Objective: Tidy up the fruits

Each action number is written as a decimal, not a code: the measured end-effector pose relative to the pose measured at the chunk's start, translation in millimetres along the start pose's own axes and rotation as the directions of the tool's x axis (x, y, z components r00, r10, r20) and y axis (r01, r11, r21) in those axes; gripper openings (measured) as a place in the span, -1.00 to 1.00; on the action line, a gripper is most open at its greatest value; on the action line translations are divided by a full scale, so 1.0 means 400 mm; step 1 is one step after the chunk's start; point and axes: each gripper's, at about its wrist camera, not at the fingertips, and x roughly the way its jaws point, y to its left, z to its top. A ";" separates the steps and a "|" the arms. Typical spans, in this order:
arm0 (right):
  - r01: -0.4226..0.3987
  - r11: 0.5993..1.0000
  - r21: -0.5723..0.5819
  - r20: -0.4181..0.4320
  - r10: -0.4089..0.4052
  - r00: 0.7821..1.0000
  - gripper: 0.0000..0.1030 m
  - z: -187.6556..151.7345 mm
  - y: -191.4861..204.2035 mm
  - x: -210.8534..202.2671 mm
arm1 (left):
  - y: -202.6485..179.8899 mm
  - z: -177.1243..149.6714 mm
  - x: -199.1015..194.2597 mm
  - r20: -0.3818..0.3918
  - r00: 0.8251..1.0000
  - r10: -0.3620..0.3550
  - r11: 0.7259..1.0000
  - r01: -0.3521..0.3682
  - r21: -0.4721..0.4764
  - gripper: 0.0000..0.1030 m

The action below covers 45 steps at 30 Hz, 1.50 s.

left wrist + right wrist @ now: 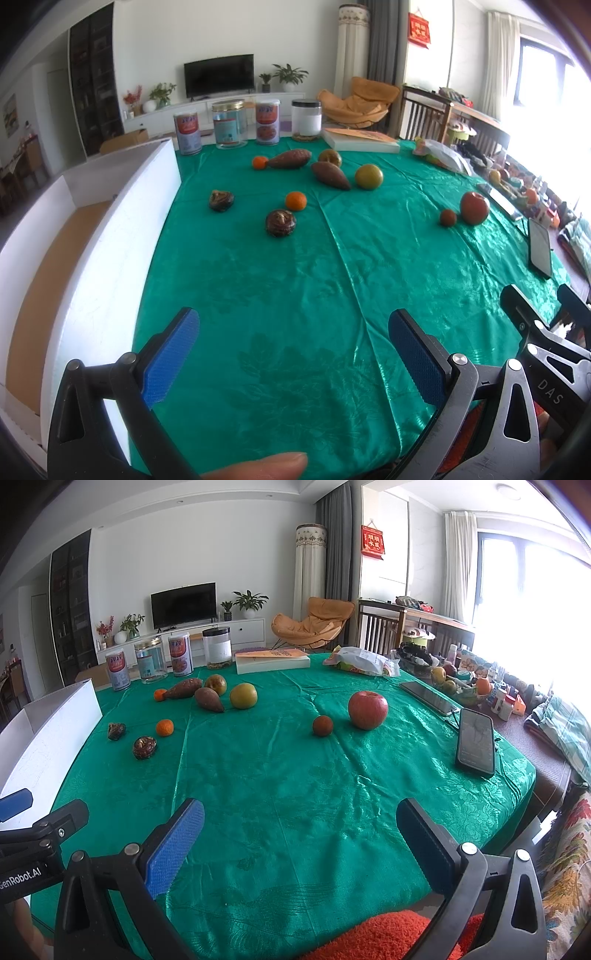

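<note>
Fruits lie scattered on the green tablecloth: a red apple with a small dark red fruit beside it, two oranges, a yellow-green pear, a brownish pear, two sweet potatoes and two dark brown lumps. My left gripper is open over the near cloth, holding nothing. My right gripper is open too, well short of the apple.
A white cardboard box stands along the table's left edge. Jars and cans and a book line the far edge. Two phones lie at the right, near a cluttered side shelf.
</note>
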 end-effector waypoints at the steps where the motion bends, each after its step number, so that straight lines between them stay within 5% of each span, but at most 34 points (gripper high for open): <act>1: -0.018 1.000 -0.009 -0.018 0.018 1.000 1.00 0.007 -0.003 0.003 | 0.000 0.000 0.000 0.000 1.000 0.000 1.000 0.000 0.001 0.99; 3: 0.088 0.988 -0.124 -0.025 -0.092 0.995 1.00 0.051 -0.003 -0.005 | 0.003 0.000 -0.002 0.005 1.000 0.003 1.000 -0.003 0.001 0.99; 5: 0.314 0.883 -0.350 0.041 -0.320 0.947 1.00 0.100 0.016 -0.018 | 0.012 0.001 -0.004 0.013 1.000 0.008 1.000 -0.008 -0.008 0.99; 7: 0.435 0.768 -0.470 0.116 -0.435 0.893 1.00 0.123 0.022 -0.026 | 0.014 0.001 0.009 0.006 1.000 0.010 1.000 -0.010 -0.015 0.99; 8: 0.429 0.771 -0.470 0.112 -0.430 0.896 1.00 0.130 0.017 -0.031 | 0.013 0.002 0.019 -0.003 1.000 0.010 1.000 -0.010 -0.016 0.99; 11: 0.156 0.934 -0.320 -0.003 -0.166 0.986 1.00 0.111 -0.014 -0.026 | 0.006 0.003 0.051 -0.014 1.000 0.017 1.000 -0.017 -0.016 0.99; 13: 0.002 0.976 -0.219 -0.053 -0.014 0.999 1.00 0.062 -0.019 0.014 | 0.001 0.004 0.075 -0.007 0.999 0.039 0.999 -0.039 0.002 0.99; 15: -0.045 0.987 -0.157 -0.101 0.029 0.994 1.00 0.012 -0.016 0.063 | -0.006 0.004 0.112 -0.021 0.998 0.064 0.997 -0.064 0.035 0.99; 17: -0.031 0.990 -0.140 -0.148 0.010 0.989 1.00 -0.006 -0.015 0.092 | -0.007 0.004 0.153 -0.047 0.996 0.080 0.995 -0.077 0.059 0.99; 25: 0.016 0.992 -0.127 -0.111 -0.031 0.993 1.00 0.000 -0.021 0.083 | -0.021 0.029 0.339 -0.226 0.971 0.072 0.996 -0.059 0.064 0.99; 31: 0.020 0.991 -0.129 -0.101 -0.034 0.994 1.00 0.001 -0.021 0.077 | -0.020 0.080 0.396 -0.224 0.974 0.033 0.999 -0.031 0.012 0.99; 37: 0.017 0.993 -0.119 -0.103 -0.029 0.994 1.00 0.003 -0.027 0.079 | 0.042 0.138 0.462 -0.175 0.981 0.082 0.993 -0.096 -0.073 0.99; 45: 0.007 0.994 -0.109 -0.110 -0.019 0.994 1.00 0.002 -0.030 0.080 | 0.050 0.142 0.468 -0.174 0.981 0.081 0.993 -0.094 -0.067 0.99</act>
